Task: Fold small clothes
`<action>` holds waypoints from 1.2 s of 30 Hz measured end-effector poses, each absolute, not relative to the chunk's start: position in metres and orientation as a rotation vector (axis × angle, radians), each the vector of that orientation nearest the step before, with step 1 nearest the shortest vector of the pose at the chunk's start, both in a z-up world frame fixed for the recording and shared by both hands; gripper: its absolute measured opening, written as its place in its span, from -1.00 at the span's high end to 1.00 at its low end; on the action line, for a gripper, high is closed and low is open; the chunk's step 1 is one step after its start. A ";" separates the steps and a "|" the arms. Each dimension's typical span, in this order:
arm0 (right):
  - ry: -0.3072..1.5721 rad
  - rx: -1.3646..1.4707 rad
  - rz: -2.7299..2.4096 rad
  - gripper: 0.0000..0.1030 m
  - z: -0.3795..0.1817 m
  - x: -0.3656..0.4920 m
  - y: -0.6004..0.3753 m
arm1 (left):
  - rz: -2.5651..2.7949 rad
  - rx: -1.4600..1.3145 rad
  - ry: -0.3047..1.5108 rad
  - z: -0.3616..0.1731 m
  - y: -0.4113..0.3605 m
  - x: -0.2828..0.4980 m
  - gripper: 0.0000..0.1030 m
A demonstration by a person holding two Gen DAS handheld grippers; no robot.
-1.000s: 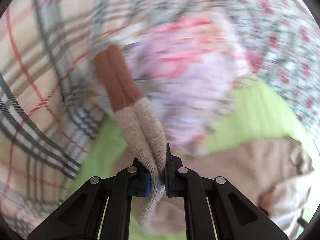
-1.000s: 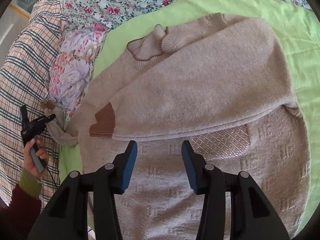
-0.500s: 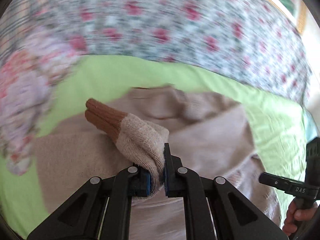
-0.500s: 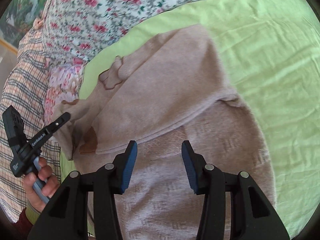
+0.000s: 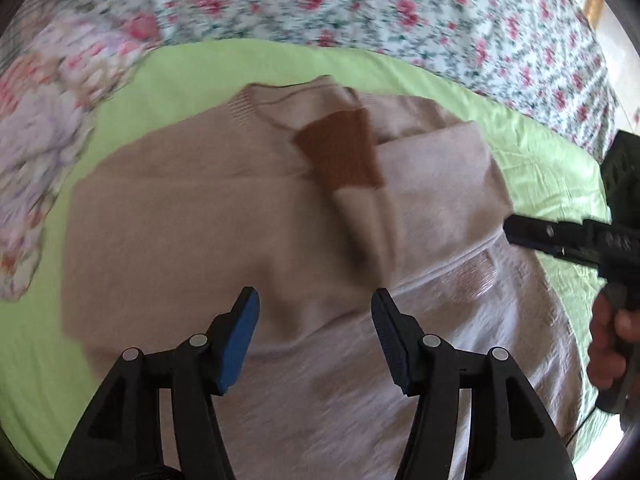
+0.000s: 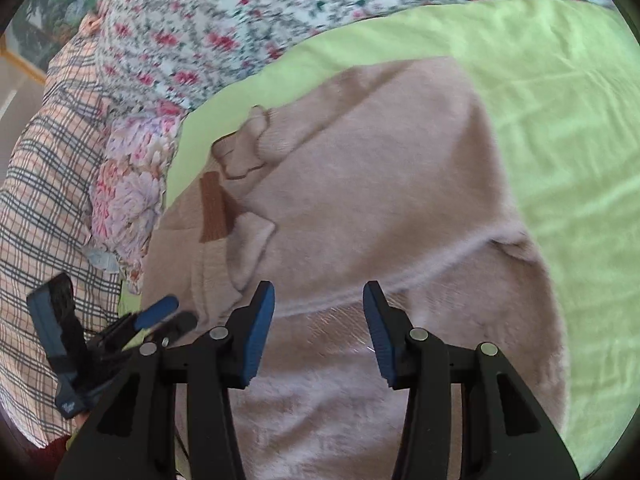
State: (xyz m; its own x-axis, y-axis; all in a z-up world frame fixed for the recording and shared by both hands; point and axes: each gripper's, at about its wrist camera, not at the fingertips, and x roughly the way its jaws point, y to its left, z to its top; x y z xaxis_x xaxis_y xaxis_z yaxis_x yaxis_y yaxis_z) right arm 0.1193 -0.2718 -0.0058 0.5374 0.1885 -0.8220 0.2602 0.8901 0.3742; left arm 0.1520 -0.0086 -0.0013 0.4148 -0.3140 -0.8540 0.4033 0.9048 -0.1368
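Note:
A small beige knit sweater [image 5: 192, 232] lies on a green sheet [image 5: 192, 64], both sleeves folded across its body. The sleeve with the brown cuff [image 5: 340, 152] rests on the chest near the collar. My left gripper [image 5: 314, 336] is open and empty above the sweater's lower body. In the right wrist view the sweater [image 6: 380, 168] fills the middle, the brown cuff [image 6: 214, 212] at its left. My right gripper [image 6: 318, 332] is open and empty over the hem area. The left gripper [image 6: 160, 320] shows at lower left; the right gripper [image 5: 560, 240] shows at the left view's right edge.
A floral quilt [image 6: 224, 20] lies beyond the green sheet [image 6: 560, 120]. A floral pillow [image 6: 132, 192] and a plaid cloth [image 6: 44, 184] lie to the left of the sweater. Bare green sheet lies to the right.
My left gripper carried the brown-cuffed sleeve over the sweater, opened and let it go; the sleeve now lies on the chest. The right gripper stayed open and drew back slightly.

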 end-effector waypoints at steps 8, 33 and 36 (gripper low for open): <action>1.010 0.418 0.061 0.07 -0.011 0.201 -0.222 | -0.168 0.022 1.117 -0.017 0.111 0.159 -0.16; 0.920 0.595 -0.193 0.51 -0.035 0.137 -0.352 | -0.013 -0.095 1.160 -0.047 0.131 0.206 -0.15; 0.917 0.548 -0.210 0.84 -0.027 0.140 -0.352 | -0.021 -0.178 1.173 -0.047 0.145 0.207 -0.15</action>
